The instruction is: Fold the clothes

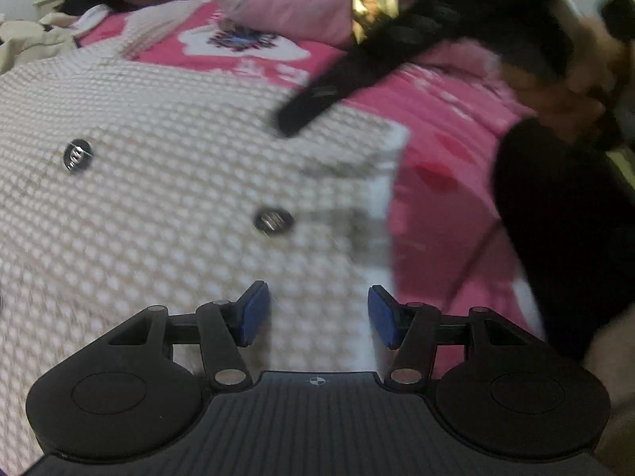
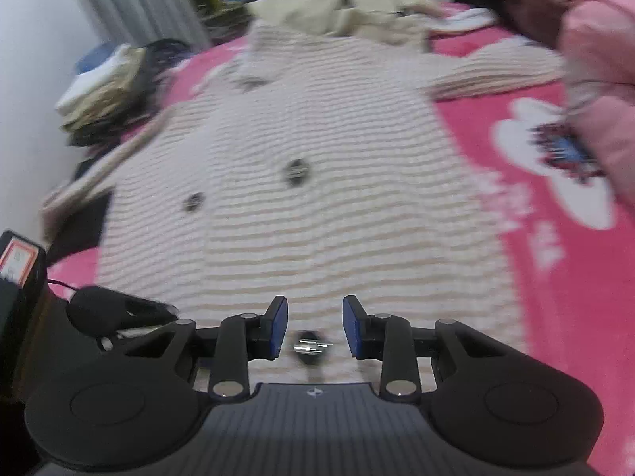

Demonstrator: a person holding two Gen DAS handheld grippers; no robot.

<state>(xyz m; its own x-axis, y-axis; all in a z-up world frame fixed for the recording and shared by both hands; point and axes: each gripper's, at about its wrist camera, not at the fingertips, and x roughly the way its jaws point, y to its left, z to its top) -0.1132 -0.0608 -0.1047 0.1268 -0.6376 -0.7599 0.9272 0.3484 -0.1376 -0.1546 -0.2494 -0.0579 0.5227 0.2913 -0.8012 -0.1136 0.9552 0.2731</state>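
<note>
Clothes (image 2: 357, 8) crowd the knit cardigan (image 2: 317, 198); both hand-held grippers (image 1: 318, 313) (image 2: 314, 327) gape above it, empty.

Lighting: dim, even, without hard shadows.
Both views motion-blurred; fisheye bends edges; cream ribbed knit cardigan (image 2: 301, 214) smeared, grippers' bodies sharp.

cardigan (image 2: 301, 214) flat, pink jackets (image 2: 595, 59) crowding right edge
</note>
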